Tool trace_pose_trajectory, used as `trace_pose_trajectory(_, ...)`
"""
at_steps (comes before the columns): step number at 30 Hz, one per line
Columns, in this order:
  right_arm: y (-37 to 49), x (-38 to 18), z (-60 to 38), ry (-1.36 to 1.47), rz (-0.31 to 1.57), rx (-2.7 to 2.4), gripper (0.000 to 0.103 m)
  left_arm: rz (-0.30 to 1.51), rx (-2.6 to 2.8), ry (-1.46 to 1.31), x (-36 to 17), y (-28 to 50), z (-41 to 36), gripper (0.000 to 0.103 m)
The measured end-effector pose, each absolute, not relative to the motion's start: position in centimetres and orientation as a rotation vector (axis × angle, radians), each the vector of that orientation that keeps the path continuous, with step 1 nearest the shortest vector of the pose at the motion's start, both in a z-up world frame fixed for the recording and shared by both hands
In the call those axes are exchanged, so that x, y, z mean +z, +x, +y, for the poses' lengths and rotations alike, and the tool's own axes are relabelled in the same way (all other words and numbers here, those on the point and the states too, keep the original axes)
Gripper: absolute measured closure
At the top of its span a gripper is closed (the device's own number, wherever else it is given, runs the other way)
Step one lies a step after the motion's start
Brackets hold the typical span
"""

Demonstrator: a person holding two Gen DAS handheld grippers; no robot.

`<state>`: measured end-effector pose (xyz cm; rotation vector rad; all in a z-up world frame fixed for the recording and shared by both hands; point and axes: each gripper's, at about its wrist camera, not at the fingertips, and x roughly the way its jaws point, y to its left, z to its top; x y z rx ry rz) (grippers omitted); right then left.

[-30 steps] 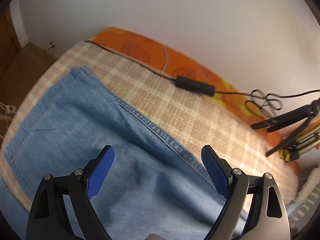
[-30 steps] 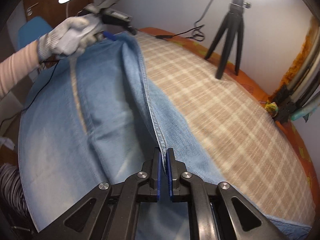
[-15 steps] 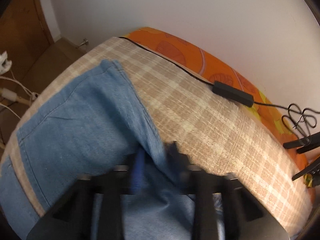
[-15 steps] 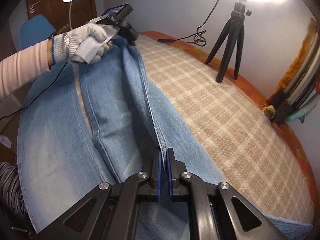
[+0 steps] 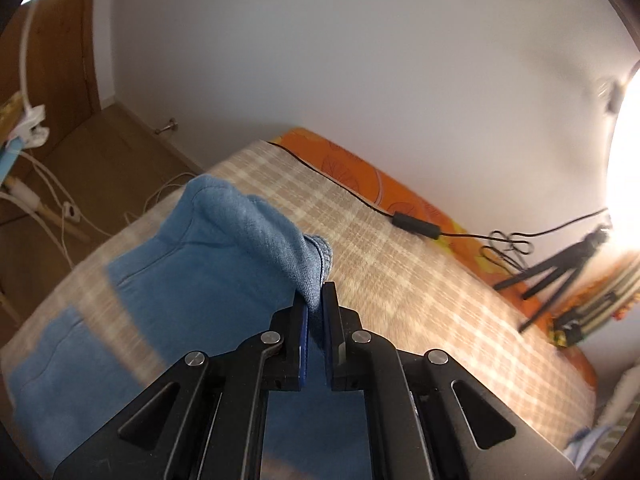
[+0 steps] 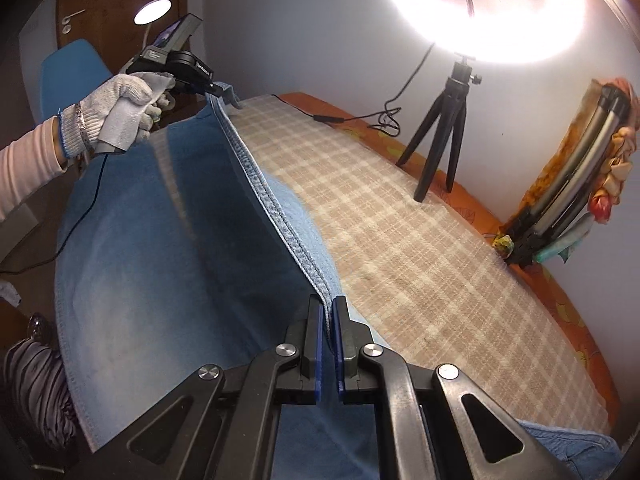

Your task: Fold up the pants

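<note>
Blue denim pants (image 5: 224,248) lie on a beige plaid blanket (image 5: 400,280). In the left wrist view my left gripper (image 5: 314,304) pinches a hemmed corner of the denim, its jaws closing the last bit on the cloth, which is lifted off the blanket. In the right wrist view my right gripper (image 6: 328,320) is shut on the stitched side seam of the pants (image 6: 160,240). That seam runs taut and raised to the left gripper (image 6: 216,90) at the far end, held by a gloved hand (image 6: 120,112).
A black tripod (image 6: 444,120) with a bright ring light stands on the far side of the blanket (image 6: 400,220). A cable with a black box (image 5: 416,226) runs along the orange edge. Folded stands (image 6: 560,200) lean at the right; a blue chair (image 6: 68,72) stands at the left.
My left gripper went from wide open over the denim to shut on its edge and lifted it. My right gripper rose too, and the seam between them is now raised.
</note>
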<state>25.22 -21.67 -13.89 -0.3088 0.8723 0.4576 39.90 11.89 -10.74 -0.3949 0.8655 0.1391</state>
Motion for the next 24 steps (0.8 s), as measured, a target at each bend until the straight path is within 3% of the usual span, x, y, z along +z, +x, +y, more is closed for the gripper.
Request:
trace_pose_trajectory(7,18.4,-12.4,-19.1,-0.360,0.892,0.521,0.101,0.791,0.120,-0.405,-9.2,30.0,14.2,0.098)
trace_pose_trajectory(21,7.8,-18.2,-14.6,-0.448,1.058,0.637,0.101,0.847,0.137,-0.491,-16.9,16.8,18.4,0.098)
trace_pose_trajectory(24,7.6,-19.5,-14.1,-0.466,1.079,0.639,0.101,0.843,0.141,-0.514,-17.9,16.0,19.2,0.089)
